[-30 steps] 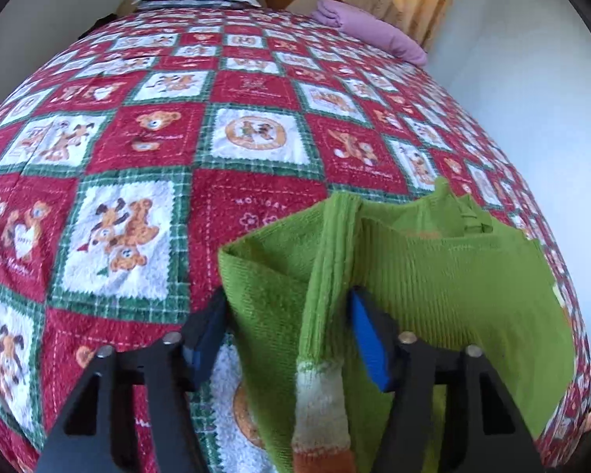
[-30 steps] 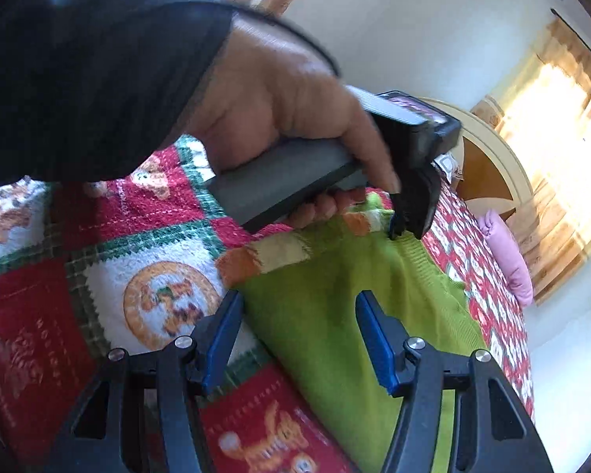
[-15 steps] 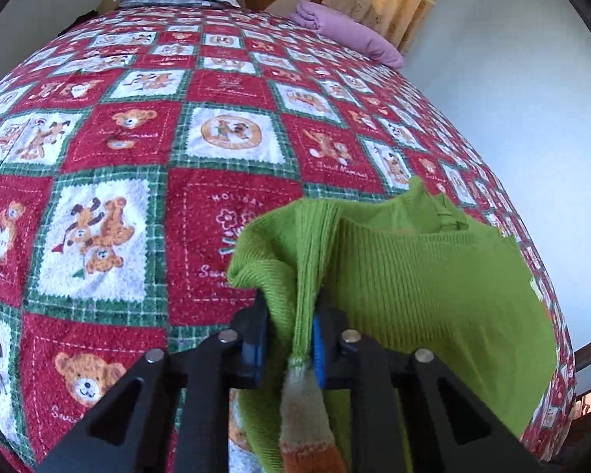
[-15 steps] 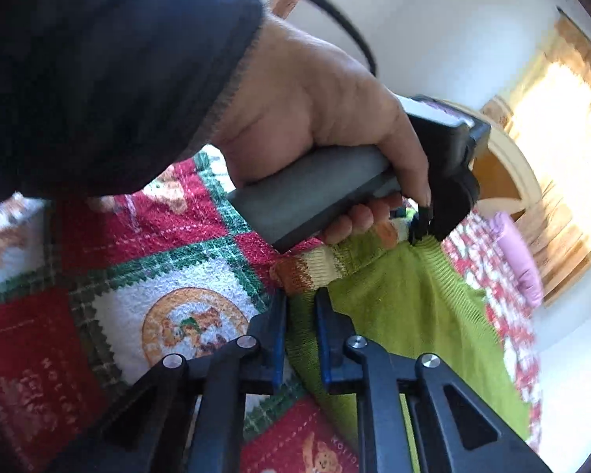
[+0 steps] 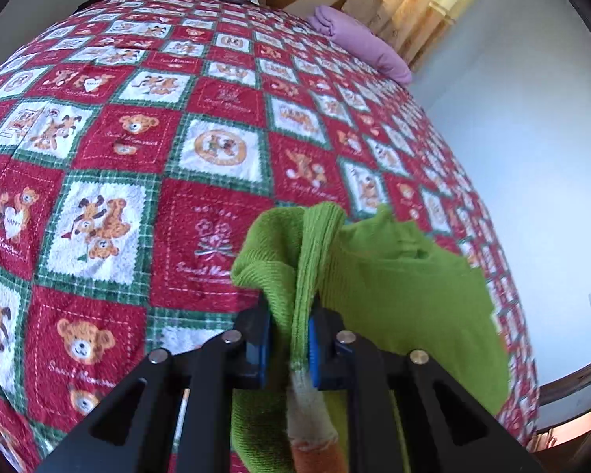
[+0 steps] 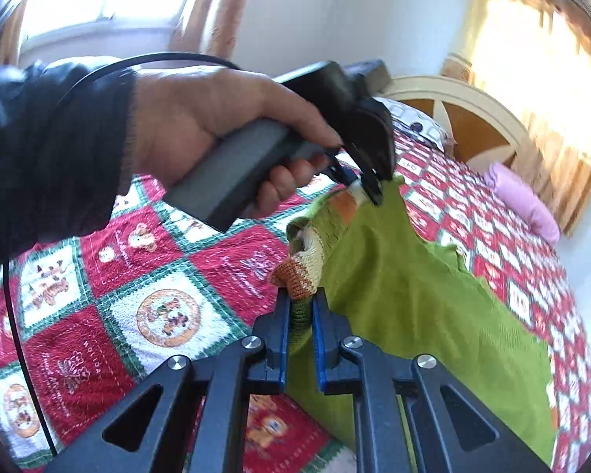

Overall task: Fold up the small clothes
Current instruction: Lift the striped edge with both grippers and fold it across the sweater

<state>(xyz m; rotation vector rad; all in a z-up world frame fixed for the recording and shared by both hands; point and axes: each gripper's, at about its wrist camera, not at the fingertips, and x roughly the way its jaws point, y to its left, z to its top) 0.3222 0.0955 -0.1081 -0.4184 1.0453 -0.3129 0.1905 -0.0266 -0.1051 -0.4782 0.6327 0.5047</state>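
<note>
A bed (image 5: 224,149) under a red-and-green teddy-bear quilt carries the green knitted garment (image 5: 406,299), its near edge lifted off the quilt. The left tongs (image 5: 289,339) and right tongs (image 6: 300,323), just closed, each pinch that striped hem edge. No containers show.

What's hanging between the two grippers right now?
In the right wrist view, the striped hem of the green sweater spans from the right gripper up to the left gripper. Each is clamped on that edge.
</note>
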